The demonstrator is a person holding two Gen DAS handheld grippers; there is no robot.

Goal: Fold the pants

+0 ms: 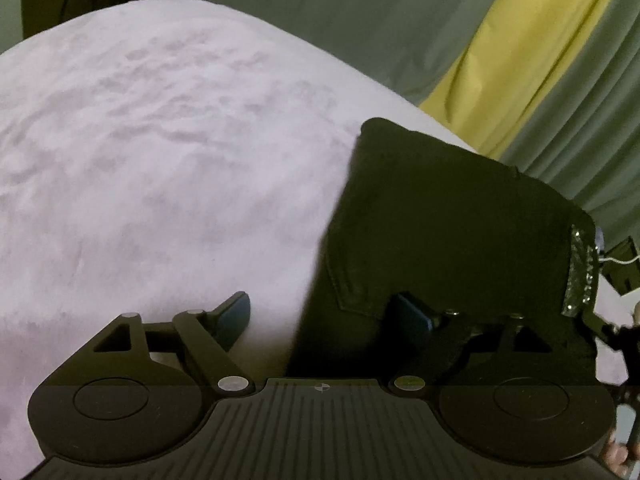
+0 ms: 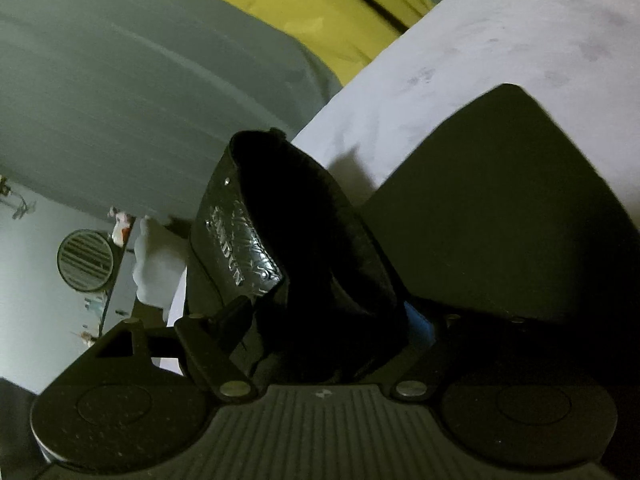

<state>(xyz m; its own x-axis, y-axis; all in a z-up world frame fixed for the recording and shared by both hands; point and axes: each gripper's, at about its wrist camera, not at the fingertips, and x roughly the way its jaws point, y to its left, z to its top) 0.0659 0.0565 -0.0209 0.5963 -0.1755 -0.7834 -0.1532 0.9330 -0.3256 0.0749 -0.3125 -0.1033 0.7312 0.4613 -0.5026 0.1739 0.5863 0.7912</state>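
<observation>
Hidden: the near edge of the black pants (image 1: 448, 216) is lost behind the left gripper (image 1: 324, 316) body in the left wrist view; their folds are hard to read in the dim light.
Cut off: in the right wrist view the pants (image 2: 500, 208) run out of frame at right, and the right gripper's (image 2: 340, 316) left finger is buried under dark cloth.
Hard to make out: silver lettering on the waistband patch (image 2: 244, 248) is blurred and unreadable.
Pants: folded flat on a pale lilac bedcover (image 1: 160, 160), toward its right edge, with a green and yellow curtain (image 1: 520, 60) behind.
Left tongs: spread wide, gripping nothing; the left blue-padded finger (image 1: 234, 322) sits over bare bedcover, the right finger (image 1: 412, 316) over the pants by a pocket seam, contact unclear.
Right tongs: clenched on the waistband (image 2: 304, 240), which bunches up between the fingers; a sliver of blue pad (image 2: 420, 320) shows beside the cloth.
</observation>
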